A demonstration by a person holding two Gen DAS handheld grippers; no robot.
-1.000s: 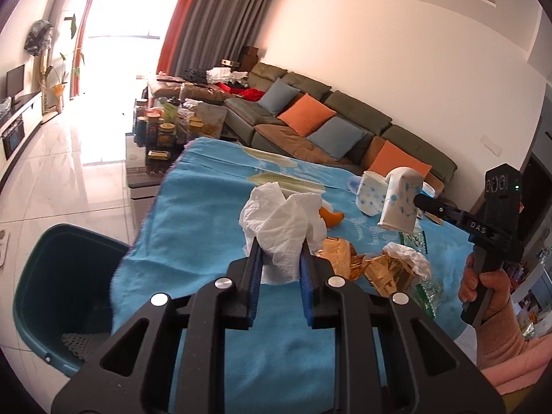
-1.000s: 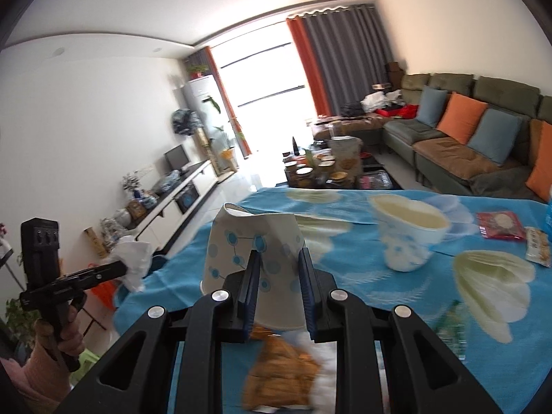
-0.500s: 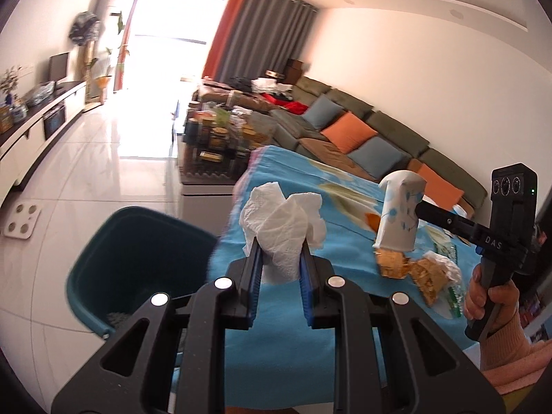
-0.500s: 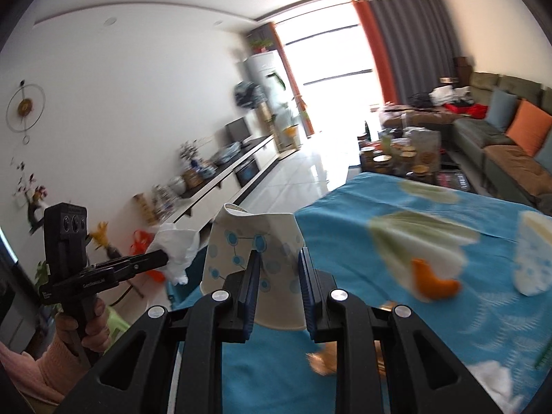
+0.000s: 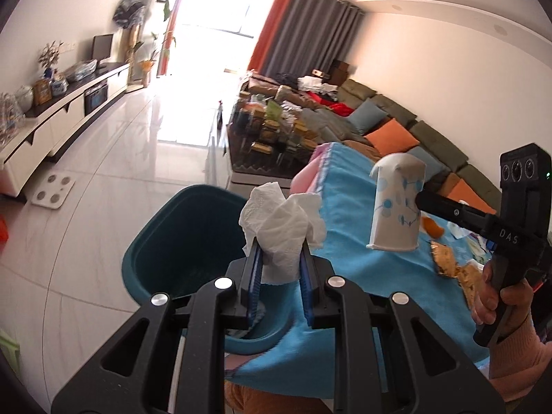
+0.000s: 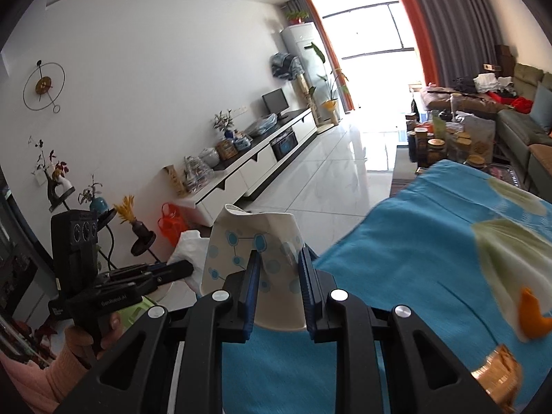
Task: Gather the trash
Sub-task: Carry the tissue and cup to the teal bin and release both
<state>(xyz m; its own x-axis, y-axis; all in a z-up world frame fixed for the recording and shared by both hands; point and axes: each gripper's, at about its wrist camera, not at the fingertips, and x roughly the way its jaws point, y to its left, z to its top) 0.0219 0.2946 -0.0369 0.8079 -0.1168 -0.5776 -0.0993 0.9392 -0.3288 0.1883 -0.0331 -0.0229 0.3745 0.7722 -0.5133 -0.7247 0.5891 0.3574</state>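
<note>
Left gripper: jaws clamped on a crumpled white tissue, held in the air over the near rim of the teal bin standing on the floor just left of the table. Right gripper: jaws pinched on a squashed white paper cup with blue dots, held upside down above the left edge of the blue tablecloth. Golden wrappers lie on the cloth further right.

Walls: plain white, with a round wire clock.
Floor: glossy pale tiles with glare.
Window: tall glazing, bright daylight, orange and grey curtains.
Furniture: low white TV cabinet along one wall; long olive sofa with orange and blue cushions opposite.
</note>
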